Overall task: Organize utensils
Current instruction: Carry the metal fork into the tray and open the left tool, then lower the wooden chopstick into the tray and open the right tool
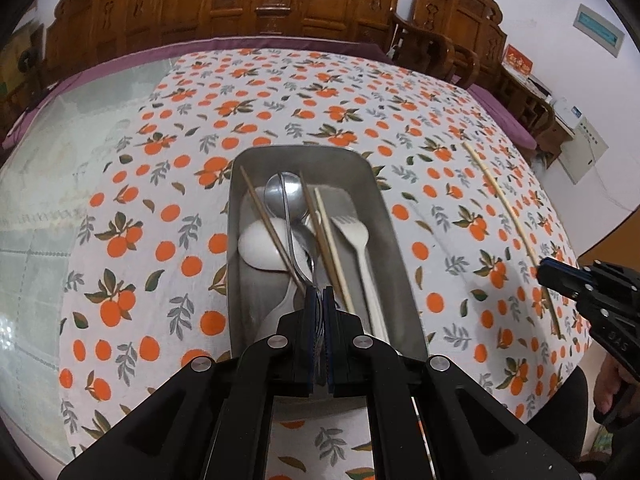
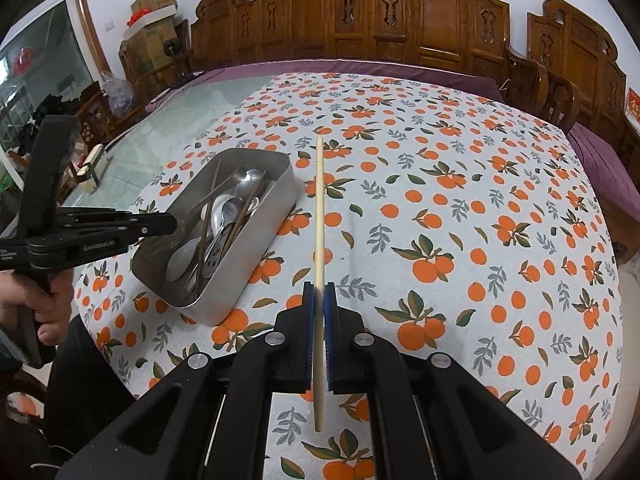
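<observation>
A metal tray (image 1: 394,224) holds spoons, a white fork (image 1: 358,240), a white spoon (image 1: 258,246) and several chopsticks. My left gripper (image 1: 319,292) is shut on the handle of a metal spoon (image 1: 296,248) over the tray's near end. The tray also shows in the right wrist view (image 2: 276,216), with the left gripper (image 2: 170,224) above it. My right gripper (image 2: 319,286) is shut on a pale chopstick (image 2: 319,208) that points away over the cloth, right of the tray. That chopstick (image 1: 508,216) and right gripper (image 1: 546,274) show in the left wrist view.
The table wears an orange-print cloth (image 2: 460,208) with bare glass (image 2: 168,144) at the left. Carved wooden chairs (image 2: 400,16) line the far edge. A small pale object (image 2: 94,164) sits on the glass at the left.
</observation>
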`<state>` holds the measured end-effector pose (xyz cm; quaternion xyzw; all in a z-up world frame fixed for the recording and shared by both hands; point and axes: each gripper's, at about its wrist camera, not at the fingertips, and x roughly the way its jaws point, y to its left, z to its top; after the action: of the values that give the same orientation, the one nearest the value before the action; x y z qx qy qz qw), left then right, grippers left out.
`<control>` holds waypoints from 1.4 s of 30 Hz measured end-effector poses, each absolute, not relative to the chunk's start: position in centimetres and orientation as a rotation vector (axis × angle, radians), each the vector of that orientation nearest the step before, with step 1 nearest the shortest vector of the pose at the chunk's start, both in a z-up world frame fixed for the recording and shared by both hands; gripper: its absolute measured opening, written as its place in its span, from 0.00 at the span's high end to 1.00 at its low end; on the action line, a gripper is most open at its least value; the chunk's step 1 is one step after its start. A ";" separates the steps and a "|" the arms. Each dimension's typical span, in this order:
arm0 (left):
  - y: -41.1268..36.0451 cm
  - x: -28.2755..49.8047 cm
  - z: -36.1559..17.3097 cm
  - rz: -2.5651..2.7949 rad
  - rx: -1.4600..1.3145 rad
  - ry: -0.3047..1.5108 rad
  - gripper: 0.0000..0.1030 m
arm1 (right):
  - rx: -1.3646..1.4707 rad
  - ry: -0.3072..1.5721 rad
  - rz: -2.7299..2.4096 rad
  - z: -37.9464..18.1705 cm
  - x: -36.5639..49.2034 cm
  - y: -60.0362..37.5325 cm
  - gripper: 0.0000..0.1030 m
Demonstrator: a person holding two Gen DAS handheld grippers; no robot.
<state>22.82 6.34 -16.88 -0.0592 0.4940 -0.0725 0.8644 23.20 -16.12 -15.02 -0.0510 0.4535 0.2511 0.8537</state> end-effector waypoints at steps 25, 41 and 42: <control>8.0 22.6 -15.0 -0.130 -0.136 0.985 0.96 | -0.121 0.942 0.601 -13.9 23.1 -12.0 0.94; 12.0 19.4 -11.8 -0.076 -0.103 0.906 0.67 | -0.092 0.986 0.666 -15.3 24.6 -5.1 0.94; 12.2 19.4 -11.7 -0.073 -0.103 0.905 0.67 | -0.092 0.989 0.665 -15.5 24.7 -4.7 0.94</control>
<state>19.35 12.21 -11.74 -0.0498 0.4370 -0.0350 0.8974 24.69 -4.73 -15.50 -0.0431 0.4658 0.3132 0.8265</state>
